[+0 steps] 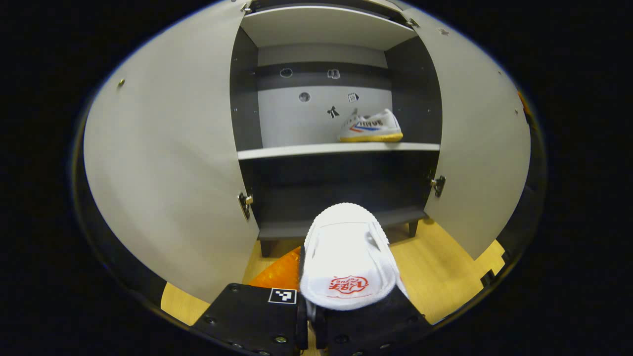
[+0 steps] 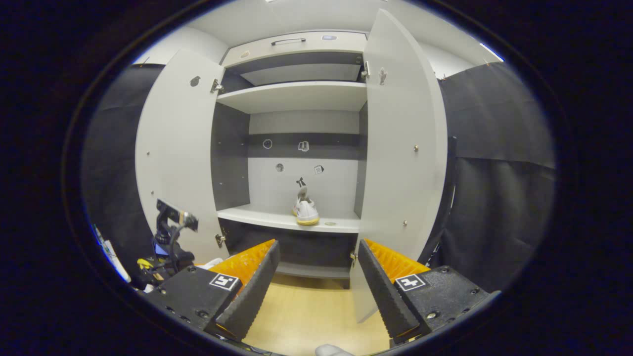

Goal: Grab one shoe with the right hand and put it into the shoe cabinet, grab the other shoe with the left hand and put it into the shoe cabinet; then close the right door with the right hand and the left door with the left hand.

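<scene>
My left gripper (image 1: 311, 306) is shut on a white shoe (image 1: 346, 257), held toe-forward low in front of the open shoe cabinet (image 1: 336, 148). A second white shoe (image 1: 372, 127) with a yellow sole rests on the right part of the middle shelf (image 1: 296, 151); the right gripper view has this shoe (image 2: 306, 211) at mid-shelf, toe towards me. My right gripper (image 2: 316, 277) hangs open and empty, a short way back from the cabinet (image 2: 296, 99). Both doors stand wide: the left door (image 1: 168, 163) (image 2: 173, 158) and the right door (image 1: 479, 143) (image 2: 403, 148).
Wooden floor (image 1: 445, 267) (image 2: 306, 311) runs in front of the cabinet. An upper shelf (image 2: 296, 94) and a low dark bottom shelf (image 1: 296, 227) are bare. At the left of the right gripper view, the other gripper's camera rig (image 2: 170, 232) shows beside the left door.
</scene>
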{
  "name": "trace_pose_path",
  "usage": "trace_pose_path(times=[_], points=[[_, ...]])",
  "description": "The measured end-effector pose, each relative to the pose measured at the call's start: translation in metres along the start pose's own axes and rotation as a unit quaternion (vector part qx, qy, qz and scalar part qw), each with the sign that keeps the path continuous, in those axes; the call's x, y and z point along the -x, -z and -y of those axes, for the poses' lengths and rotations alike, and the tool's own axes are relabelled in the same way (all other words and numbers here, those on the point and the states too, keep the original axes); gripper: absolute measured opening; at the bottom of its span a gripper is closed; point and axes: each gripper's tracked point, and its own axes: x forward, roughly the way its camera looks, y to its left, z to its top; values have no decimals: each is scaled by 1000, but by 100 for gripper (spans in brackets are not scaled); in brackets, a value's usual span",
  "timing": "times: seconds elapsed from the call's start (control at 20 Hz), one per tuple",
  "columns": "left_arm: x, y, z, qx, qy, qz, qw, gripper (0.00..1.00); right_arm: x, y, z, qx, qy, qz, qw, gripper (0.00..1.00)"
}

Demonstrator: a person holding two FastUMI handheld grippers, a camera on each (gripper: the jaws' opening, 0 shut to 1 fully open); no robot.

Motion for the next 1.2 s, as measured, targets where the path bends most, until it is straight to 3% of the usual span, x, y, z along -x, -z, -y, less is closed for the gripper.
trace_pose_path(times=[0.35, 0.7, 0.9, 1.2], points=[[-6, -110, -7, -8, -16, 76, 997, 15, -11, -25, -4, 13, -15, 28, 999, 100], [-92, -203, -24, -15, -52, 124, 991, 15, -20, -28, -11, 26, -39, 24, 999, 100], [-155, -208, -24, 0, -59, 98, 993, 15, -31, -26, -7, 37, -39, 15, 998, 99], [-231, -184, -20, -25, -63, 37, 997, 15, -39, -19, 10, 46, -28, -6, 999, 100]])
